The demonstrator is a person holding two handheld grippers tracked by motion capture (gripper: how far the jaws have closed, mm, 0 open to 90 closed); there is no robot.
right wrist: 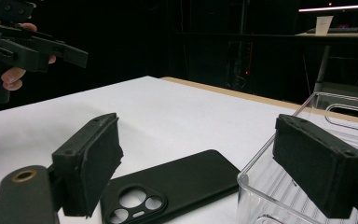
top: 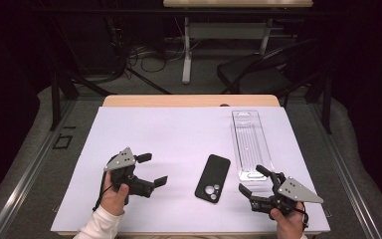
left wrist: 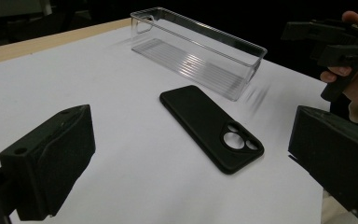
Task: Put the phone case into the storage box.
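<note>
A black phone case lies flat on the white mat, camera cut-outs toward the near edge; it also lies ahead of the jaws in the left gripper view and the right gripper view. A clear plastic tray stands lengthwise to its right, empty. My left gripper is held left of the case, open, nothing between its jaws. My right gripper is held near the tray's near end, open and empty.
The white mat covers a wooden table. Beyond the table's far edge stand a black chair and another table's legs with cables on the floor.
</note>
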